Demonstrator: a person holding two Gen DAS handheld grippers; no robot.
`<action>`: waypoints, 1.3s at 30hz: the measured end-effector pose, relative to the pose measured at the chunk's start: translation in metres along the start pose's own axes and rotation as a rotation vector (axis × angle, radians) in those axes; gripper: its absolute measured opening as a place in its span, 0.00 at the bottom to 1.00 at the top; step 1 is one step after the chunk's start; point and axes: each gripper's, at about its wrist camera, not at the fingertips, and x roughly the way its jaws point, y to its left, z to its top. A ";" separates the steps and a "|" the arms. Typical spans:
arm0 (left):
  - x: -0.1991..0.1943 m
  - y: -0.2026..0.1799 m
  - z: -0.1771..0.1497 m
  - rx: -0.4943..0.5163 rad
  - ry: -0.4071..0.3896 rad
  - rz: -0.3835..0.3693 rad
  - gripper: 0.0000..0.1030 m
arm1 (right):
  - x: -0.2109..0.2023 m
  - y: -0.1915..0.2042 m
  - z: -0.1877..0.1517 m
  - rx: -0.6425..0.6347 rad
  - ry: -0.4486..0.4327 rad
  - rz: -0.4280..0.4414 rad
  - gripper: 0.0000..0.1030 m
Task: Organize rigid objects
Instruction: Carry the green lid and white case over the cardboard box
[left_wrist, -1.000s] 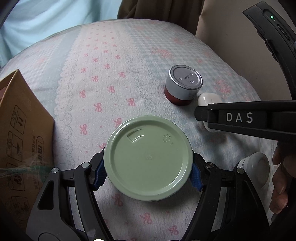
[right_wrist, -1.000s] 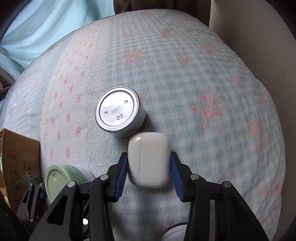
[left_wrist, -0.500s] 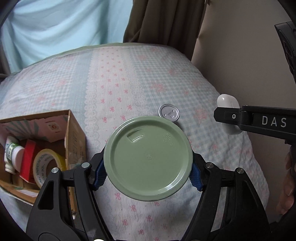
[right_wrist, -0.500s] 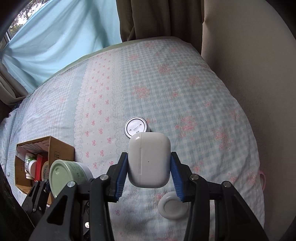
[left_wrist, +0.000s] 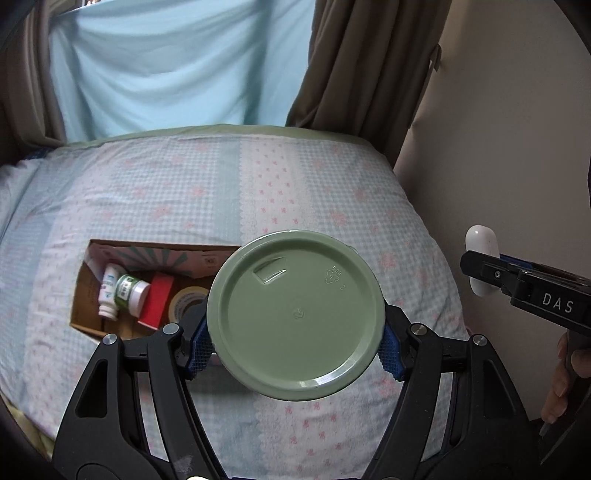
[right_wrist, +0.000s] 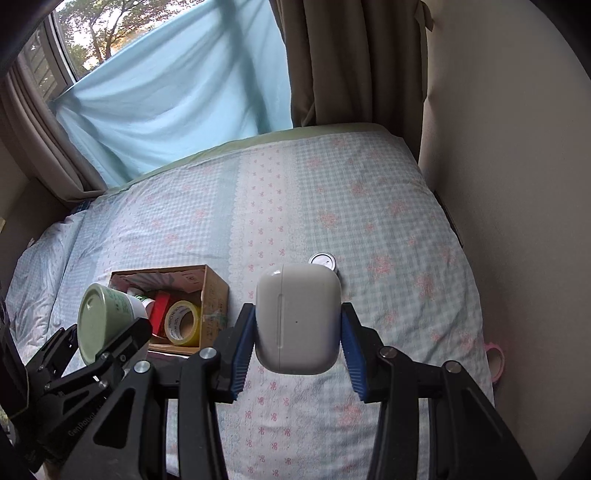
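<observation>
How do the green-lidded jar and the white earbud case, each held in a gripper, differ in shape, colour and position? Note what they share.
1. The green-lidded jar is round; the white earbud case is a rounded box.
2. The jar has a sage green lid; the case is plain white with a seam.
3. The jar, in the left gripper, hangs beside the cardboard box; the case, in the right gripper, hangs over open bedspread.
Shared: both are gripped from two sides, lifted off the bed.

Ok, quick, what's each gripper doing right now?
Left gripper: shut on the green-lidded jar.
Right gripper: shut on the white earbud case.
</observation>
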 end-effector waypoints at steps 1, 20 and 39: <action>-0.008 0.009 0.002 -0.013 -0.001 0.010 0.66 | -0.005 0.006 0.001 -0.013 -0.004 0.008 0.40; -0.034 0.214 0.022 -0.054 0.076 0.064 0.66 | 0.008 0.194 0.000 -0.115 0.024 0.122 0.40; 0.092 0.319 0.007 -0.028 0.351 0.045 0.66 | 0.150 0.272 -0.005 -0.004 0.290 0.101 0.40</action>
